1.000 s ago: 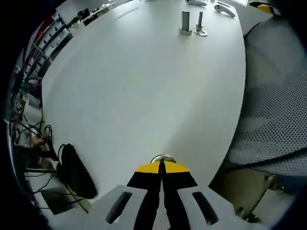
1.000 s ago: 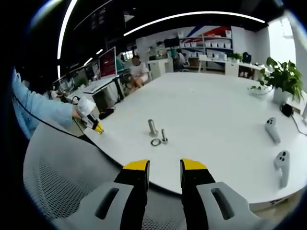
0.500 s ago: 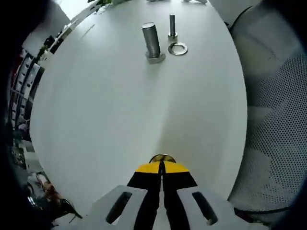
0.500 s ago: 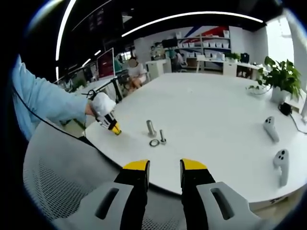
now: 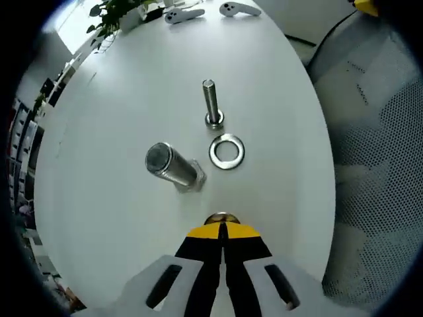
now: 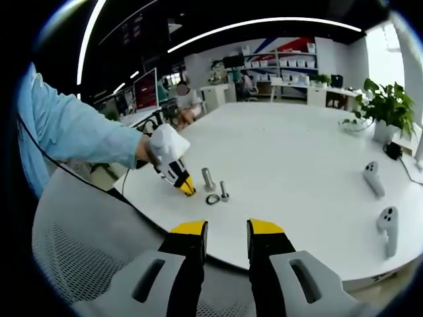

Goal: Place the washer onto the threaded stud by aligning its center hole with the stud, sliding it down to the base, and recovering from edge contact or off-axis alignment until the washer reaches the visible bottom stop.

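The left gripper [image 5: 223, 228] has its jaws pressed together on nothing, tips low over the table [image 5: 119, 99], just short of the washer [image 5: 227, 151]. The washer lies flat between a thick bolt [image 5: 170, 166] and the upright stud [image 5: 211, 102]. The right gripper [image 6: 226, 229] hangs off the table edge, jaws parted and empty

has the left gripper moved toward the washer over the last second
Yes. In the right gripper view the left gripper has come along the table edge and now sits close beside the washer and thick bolt.
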